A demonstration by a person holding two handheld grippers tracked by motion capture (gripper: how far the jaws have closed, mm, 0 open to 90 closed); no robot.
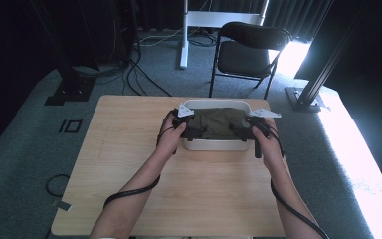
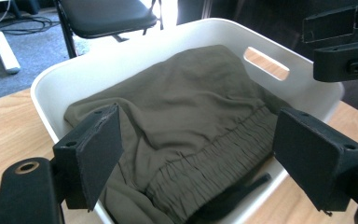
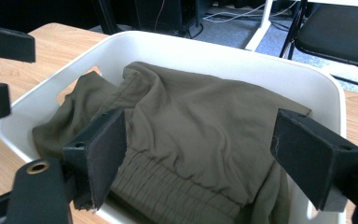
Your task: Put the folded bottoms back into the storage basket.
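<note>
White plastic bin (image 1: 214,145), rectangular w/ rounded corners and smooth walls, sits on a light wood-grain table (image 1: 129,164). Oval handle slot (image 2: 266,63) is cut in 1 end wall.

Olive-green garment (image 2: 186,116) lies folded inside the bin: soft matte woven fabric, loosely creased, w/ a gathered elastic waistband (image 2: 214,158) nearest both claws.

Left gripper (image 2: 198,154): 2 flat black jaws w/ rough square pads, spread wide, nothing held. Garment is directly ahead, between and below the jaws; near bin rim runs under them.

Right gripper (image 3: 198,158): same build, jaws spread wide, nothing held. Waistband lies just ahead, between the jaws; bin wall passes beneath.

High view: left gripper (image 1: 185,124) and right gripper (image 1: 251,127) sit at opposite ends of the bin, each w/ a grey 3-cornered plate on top and a black cable trailing back.

Black folding chair (image 1: 246,50) stands beyond the table on grey carpet.
</note>
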